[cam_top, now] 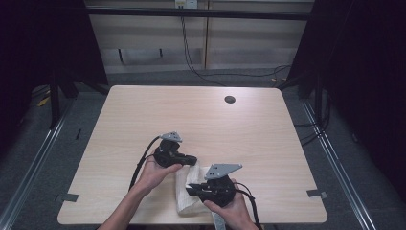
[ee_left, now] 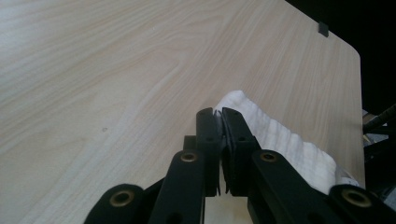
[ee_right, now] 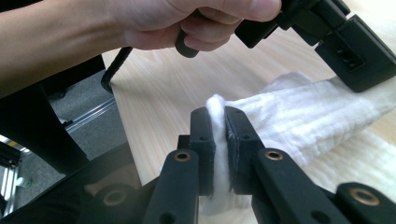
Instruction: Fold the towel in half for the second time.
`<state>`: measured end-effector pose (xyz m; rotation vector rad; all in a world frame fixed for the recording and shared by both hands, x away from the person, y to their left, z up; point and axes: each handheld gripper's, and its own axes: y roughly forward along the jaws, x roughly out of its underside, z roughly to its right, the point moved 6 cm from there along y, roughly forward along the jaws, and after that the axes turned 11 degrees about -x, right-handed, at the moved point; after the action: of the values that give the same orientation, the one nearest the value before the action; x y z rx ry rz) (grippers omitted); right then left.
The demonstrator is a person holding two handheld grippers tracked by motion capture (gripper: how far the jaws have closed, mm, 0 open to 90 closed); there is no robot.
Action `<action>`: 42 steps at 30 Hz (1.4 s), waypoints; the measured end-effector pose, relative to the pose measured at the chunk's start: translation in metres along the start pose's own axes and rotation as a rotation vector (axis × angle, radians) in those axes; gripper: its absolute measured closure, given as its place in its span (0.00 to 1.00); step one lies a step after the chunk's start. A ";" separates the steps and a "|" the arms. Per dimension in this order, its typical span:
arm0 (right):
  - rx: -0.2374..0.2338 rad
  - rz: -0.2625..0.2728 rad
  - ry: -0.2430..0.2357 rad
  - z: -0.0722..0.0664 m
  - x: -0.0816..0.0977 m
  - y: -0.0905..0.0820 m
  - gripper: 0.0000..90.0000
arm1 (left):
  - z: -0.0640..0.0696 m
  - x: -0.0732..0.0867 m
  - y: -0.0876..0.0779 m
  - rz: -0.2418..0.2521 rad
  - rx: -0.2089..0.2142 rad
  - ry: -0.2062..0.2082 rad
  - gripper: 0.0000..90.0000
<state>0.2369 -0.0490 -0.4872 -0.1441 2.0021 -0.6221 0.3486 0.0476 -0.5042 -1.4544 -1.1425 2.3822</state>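
White folded cloth (cam_top: 191,190) lies at the near edge of the light wood-grain table (cam_top: 201,120), just in front of the person and between the two hands. Nearest the camera in the high view, the right gripper (cam_top: 190,190) sits low over the cloth's near end, held from below by the right hand (cam_top: 232,207), its grey three-cornered plate (cam_top: 222,170) on top. The right gripper view confirms the grip: both black jaws are clamped on a pinched-up ridge of the cloth (ee_right: 289,126), with fabric bulging up between the pads (ee_right: 203,135). Slightly farther in, the left gripper (cam_top: 194,161) meets the cloth's far corner, carried by the left hand (cam_top: 155,173) with its cable (cam_top: 141,160) trailing back toward the forearm. In the left gripper view the jaws stand closed almost flush, with only a thin dark edge between them; the ribbed cloth (ee_left: 280,140) lies just beside and behind the tips, touching the right-hand jaw, and whether any fabric is pinched there cannot be told. Beyond the grippers the tabletop runs bare to a round dark cable hole (cam_top: 230,99) near the far edge. Farther still, black cables (cam_top: 191,57) hang against a pale panelled wall (cam_top: 249,43).
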 end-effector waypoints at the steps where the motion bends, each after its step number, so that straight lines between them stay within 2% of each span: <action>1: 0.000 -0.010 0.001 0.001 0.003 0.000 0.92 | 0.001 0.002 0.004 -0.010 -0.003 0.001 0.96; 5: 0.010 -0.028 0.019 0.005 0.012 0.000 0.91 | 0.002 0.006 0.011 -0.026 0.000 -0.007 0.96; 10: 0.028 -0.036 0.024 0.007 0.013 -0.007 0.89 | 0.001 0.005 0.015 -0.014 0.002 -0.025 0.95; 15: 0.048 -0.075 0.025 0.009 0.024 -0.009 0.85 | 0.004 0.007 0.020 -0.017 0.008 -0.026 0.95; 19: 0.056 -0.067 0.037 0.011 0.030 -0.014 0.83 | 0.007 0.008 0.025 -0.025 0.016 -0.032 0.94; 27: 0.061 -0.075 0.066 0.014 0.040 -0.016 0.69 | 0.012 0.007 0.028 -0.005 0.027 -0.012 0.89; 32: 0.064 -0.054 0.086 0.017 0.042 -0.021 0.67 | 0.016 0.005 0.033 0.001 0.033 -0.002 0.89; 34: 0.066 -0.052 0.082 0.017 0.042 -0.022 0.67 | 0.016 0.004 0.034 0.009 0.030 0.003 0.91; 37: 0.082 -0.059 0.064 0.017 0.043 -0.022 0.67 | 0.019 0.003 0.035 0.016 0.047 0.013 0.95; 42: 0.083 -0.060 0.077 0.020 0.045 -0.024 0.66 | 0.021 0.002 0.039 0.009 0.047 0.015 0.94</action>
<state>0.2275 -0.0927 -0.5186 -0.1326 2.0479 -0.7586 0.3404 0.0101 -0.5260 -1.4638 -1.0706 2.3831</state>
